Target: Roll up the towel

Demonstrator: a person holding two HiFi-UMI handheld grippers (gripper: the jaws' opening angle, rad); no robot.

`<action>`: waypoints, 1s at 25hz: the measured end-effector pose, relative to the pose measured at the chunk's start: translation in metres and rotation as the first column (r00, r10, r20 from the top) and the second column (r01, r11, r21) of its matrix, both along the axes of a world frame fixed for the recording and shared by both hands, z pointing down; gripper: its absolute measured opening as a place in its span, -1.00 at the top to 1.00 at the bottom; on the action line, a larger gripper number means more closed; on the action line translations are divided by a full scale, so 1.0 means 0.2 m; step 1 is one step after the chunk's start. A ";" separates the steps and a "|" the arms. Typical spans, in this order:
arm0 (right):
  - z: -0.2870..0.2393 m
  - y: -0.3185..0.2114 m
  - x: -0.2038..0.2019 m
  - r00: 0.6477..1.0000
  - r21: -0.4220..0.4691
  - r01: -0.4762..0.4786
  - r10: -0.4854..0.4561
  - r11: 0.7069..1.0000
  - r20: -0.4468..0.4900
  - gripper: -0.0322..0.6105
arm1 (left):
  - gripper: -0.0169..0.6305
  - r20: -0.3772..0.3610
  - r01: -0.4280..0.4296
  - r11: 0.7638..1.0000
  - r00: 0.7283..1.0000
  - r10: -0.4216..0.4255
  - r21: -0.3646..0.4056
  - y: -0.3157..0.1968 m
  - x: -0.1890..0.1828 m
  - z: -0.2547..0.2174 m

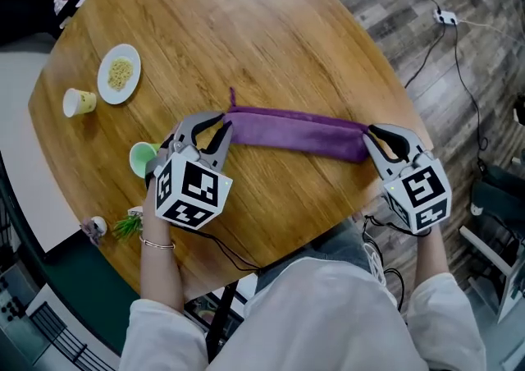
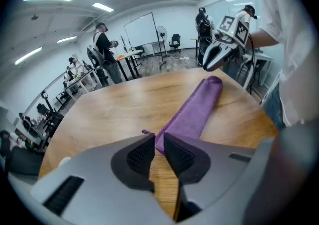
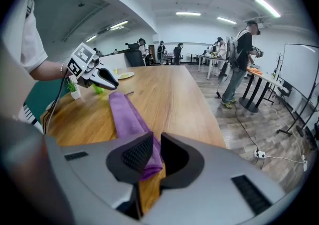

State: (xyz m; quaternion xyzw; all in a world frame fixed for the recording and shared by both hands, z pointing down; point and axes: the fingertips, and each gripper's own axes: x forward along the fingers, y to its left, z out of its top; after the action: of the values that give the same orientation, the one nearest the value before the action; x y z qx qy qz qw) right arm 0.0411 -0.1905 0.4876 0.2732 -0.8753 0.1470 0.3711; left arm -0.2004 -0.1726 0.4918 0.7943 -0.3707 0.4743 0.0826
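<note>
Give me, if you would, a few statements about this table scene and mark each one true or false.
1. The purple towel lies as a long narrow strip on the table. True.
2. The plate is empty. False: it holds pale food.
3. The left gripper is at the towel's left end and the right gripper at its right end. True.
4. The green cup sits on the towel. False: it is on the bare table beside the left gripper, clear of the towel.
</note>
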 end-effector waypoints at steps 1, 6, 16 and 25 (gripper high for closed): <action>-0.04 -0.02 0.00 1.000 0.017 -0.013 0.013 1.000 0.017 0.74 | 0.76 -0.041 0.039 0.999 0.998 -0.038 0.021 0.00 -0.01 -0.04; -0.27 0.05 0.02 0.992 0.069 -0.102 0.097 0.992 0.075 0.75 | 0.76 -0.306 0.253 0.965 0.926 -0.221 0.068 0.13 -0.04 -0.35; -0.91 0.00 0.05 0.937 0.314 -0.297 0.211 0.902 0.279 0.86 | 0.85 -0.698 0.663 0.721 0.613 -0.370 0.201 0.46 -0.19 -1.06; -1.23 -0.01 0.09 0.853 0.415 -0.455 0.251 0.788 0.457 0.89 | 0.93 -0.740 0.855 0.377 0.504 -0.445 0.355 0.72 -0.48 -1.32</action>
State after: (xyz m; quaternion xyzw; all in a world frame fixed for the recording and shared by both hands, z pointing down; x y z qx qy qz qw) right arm 0.0583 -0.1922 0.2422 0.4894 -0.8684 0.0285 0.0748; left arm -0.2966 -0.0283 0.2285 0.6291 -0.7742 -0.0196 0.0674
